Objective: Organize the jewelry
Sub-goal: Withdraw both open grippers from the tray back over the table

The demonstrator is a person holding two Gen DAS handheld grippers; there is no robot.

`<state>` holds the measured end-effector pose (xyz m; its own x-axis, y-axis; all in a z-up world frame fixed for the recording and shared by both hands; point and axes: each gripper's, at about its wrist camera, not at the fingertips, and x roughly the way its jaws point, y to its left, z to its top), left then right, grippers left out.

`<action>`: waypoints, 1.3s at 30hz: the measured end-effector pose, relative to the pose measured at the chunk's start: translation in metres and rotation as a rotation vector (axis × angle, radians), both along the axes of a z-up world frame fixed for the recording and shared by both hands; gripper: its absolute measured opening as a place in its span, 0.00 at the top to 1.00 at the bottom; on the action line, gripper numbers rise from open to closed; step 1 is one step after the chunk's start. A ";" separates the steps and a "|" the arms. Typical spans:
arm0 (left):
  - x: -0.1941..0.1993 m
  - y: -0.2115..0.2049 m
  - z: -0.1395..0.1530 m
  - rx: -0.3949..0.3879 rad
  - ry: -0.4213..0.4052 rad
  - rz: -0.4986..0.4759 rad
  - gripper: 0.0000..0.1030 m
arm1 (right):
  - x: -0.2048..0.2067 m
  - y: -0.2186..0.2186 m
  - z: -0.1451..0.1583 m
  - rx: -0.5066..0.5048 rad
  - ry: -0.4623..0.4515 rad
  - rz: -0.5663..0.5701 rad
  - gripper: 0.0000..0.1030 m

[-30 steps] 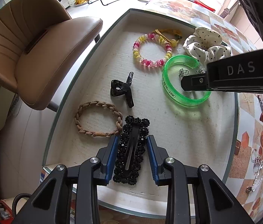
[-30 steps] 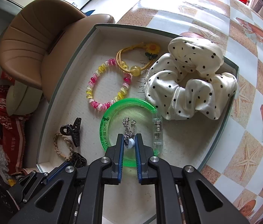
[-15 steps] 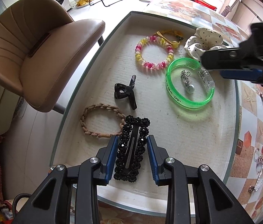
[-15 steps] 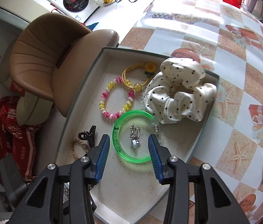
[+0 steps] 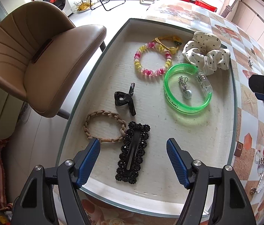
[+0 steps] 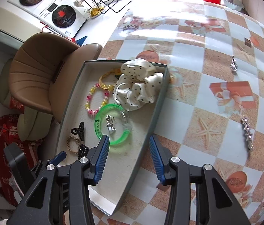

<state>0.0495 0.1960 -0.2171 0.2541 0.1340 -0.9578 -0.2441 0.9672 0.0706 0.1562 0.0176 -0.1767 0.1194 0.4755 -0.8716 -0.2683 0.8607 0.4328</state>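
Note:
A grey tray (image 5: 191,142) (image 6: 159,97) holds a black beaded hair clip (image 5: 132,152), a braided tan band (image 5: 103,126), a black claw clip (image 5: 125,98), a pink-yellow bead bracelet (image 5: 153,59), a green bangle (image 5: 187,88) with a silver earring (image 5: 184,89) (image 6: 110,124) inside it, and a polka-dot scrunchie (image 5: 206,55) (image 6: 137,86). My left gripper (image 5: 132,150) is open above the hair clip. My right gripper (image 6: 130,145) is open and empty, raised over the tray's near edge.
A tan chair (image 5: 42,58) stands left of the table. Silver jewelry pieces lie on the checkered tablecloth to the right (image 6: 247,131) (image 6: 233,66), and a silver chain lies by the left view's right edge (image 5: 263,176).
The left gripper opened and let go of the black beaded clip in the tray. The right gripper released the silver earring inside the green bangle, opened and drew back upward.

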 end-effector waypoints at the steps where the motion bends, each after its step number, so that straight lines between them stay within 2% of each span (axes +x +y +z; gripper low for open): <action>1: 0.000 -0.001 0.000 -0.001 0.003 -0.002 0.23 | -0.001 -0.003 0.000 -0.001 -0.001 -0.003 0.51; 2: 0.000 -0.001 -0.001 -0.002 0.007 -0.003 0.15 | -0.002 -0.004 0.000 0.000 0.000 -0.005 0.50; 3: 0.000 -0.002 -0.002 -0.001 0.009 -0.001 0.01 | -0.004 -0.006 0.001 0.003 0.000 -0.006 0.49; 7: -0.001 -0.006 0.002 0.013 0.002 -0.012 0.00 | -0.009 -0.010 0.002 0.005 -0.004 0.002 0.48; 13: -0.001 -0.010 0.006 0.035 0.006 -0.023 0.00 | -0.015 -0.011 0.002 0.020 -0.004 0.004 0.40; 14: -0.001 -0.010 0.007 0.041 0.008 -0.024 0.00 | -0.016 -0.011 0.002 0.023 -0.005 0.005 0.36; 17: 0.000 -0.011 0.007 0.061 0.018 -0.026 0.00 | -0.019 -0.013 0.003 0.027 -0.012 0.007 0.17; 18: 0.000 -0.011 0.007 0.060 0.022 -0.027 0.00 | -0.020 -0.014 0.003 0.030 -0.015 0.008 0.16; 28: 0.005 -0.032 0.021 0.081 0.004 -0.096 0.00 | -0.028 -0.049 0.003 0.047 -0.050 -0.082 0.14; 32: 0.012 -0.045 0.029 0.066 -0.018 -0.125 0.00 | -0.032 -0.073 0.004 0.012 -0.070 -0.129 0.14; 35: 0.017 -0.056 0.036 0.049 -0.036 -0.144 0.00 | -0.035 -0.093 0.000 -0.009 -0.039 -0.147 0.14; 39: 0.024 -0.074 0.043 0.019 -0.050 -0.180 0.00 | -0.045 -0.126 -0.011 -0.095 0.000 -0.186 0.14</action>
